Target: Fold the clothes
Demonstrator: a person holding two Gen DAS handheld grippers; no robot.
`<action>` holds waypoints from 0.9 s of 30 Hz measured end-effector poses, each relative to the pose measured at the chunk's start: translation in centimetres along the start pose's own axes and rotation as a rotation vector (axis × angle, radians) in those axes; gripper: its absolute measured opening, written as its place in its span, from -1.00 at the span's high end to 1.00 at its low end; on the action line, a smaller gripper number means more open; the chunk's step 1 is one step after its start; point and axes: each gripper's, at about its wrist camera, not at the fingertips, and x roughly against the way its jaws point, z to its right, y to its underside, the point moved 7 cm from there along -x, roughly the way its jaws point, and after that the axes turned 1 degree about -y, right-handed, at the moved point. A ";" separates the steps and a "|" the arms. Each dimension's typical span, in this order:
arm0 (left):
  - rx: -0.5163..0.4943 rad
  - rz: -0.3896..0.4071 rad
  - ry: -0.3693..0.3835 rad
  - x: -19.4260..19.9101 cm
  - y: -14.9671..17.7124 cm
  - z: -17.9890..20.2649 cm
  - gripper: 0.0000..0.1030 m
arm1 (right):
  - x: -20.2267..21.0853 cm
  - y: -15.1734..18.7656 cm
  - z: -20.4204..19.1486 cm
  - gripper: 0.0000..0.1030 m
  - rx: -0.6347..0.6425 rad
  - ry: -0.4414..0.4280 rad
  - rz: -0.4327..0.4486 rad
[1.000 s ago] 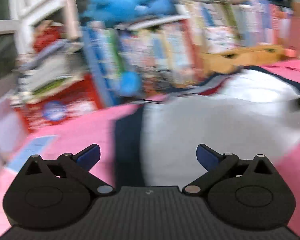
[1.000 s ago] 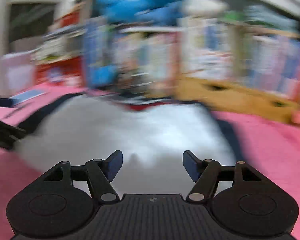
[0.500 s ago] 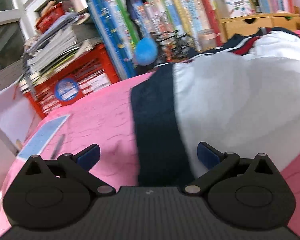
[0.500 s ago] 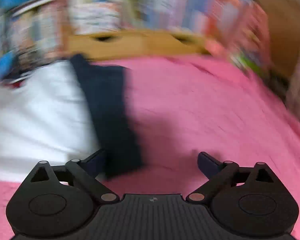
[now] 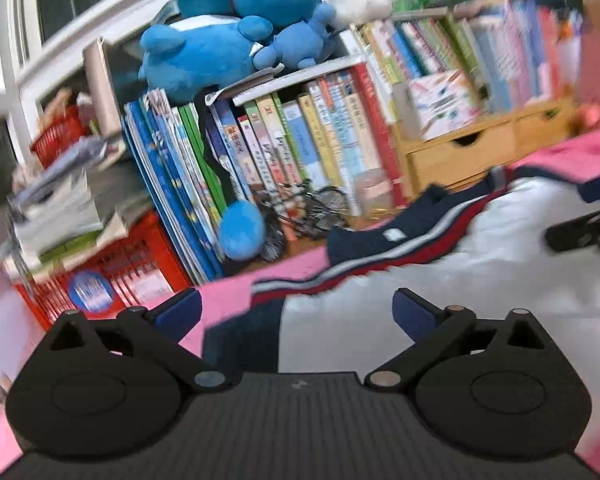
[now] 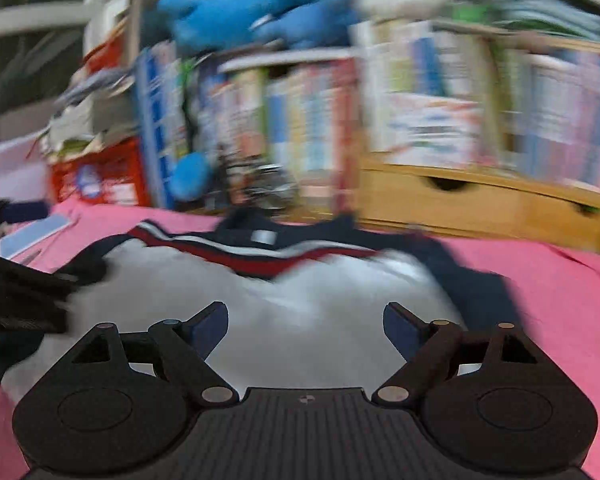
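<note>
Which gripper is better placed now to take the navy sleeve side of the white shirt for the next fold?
Probably the left gripper: the navy side panel of the shirt lies between its open fingers. The right gripper, jaws closing with nothing pinched, is over the white middle.

Beyond the jaws, books (image 5: pixel 300 148) are standing in a row; blue plush toys (image 5: pixel 236 28) are lying on top; red crate (image 5: pixel 100 272) is sitting off left.

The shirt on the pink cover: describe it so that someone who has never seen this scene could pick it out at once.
Find the pink cover in front of the crowded bookshelf. On it, ahead of both grippers, lies the shirt, collar toward the books. It is the only garment there: white body, navy sleeves and collar, a red and white band below the collar.
</note>
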 end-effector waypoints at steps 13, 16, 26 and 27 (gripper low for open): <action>0.129 -0.215 0.057 -8.6 4.4 -2.5 -1.00 | -8.3 0.9 6.4 -0.99 0.014 0.263 -0.092; 0.163 -0.232 0.088 -8.8 4.8 -2.6 -1.00 | -8.9 1.2 8.6 -1.00 -0.133 0.196 -0.126; 0.086 -0.217 0.028 -8.5 4.5 -1.7 -1.00 | -3.6 1.4 3.2 -0.99 0.016 0.200 -0.037; 0.087 -0.217 0.029 -8.5 4.5 -1.7 -1.00 | -2.5 1.5 1.4 -1.00 0.054 0.159 -0.015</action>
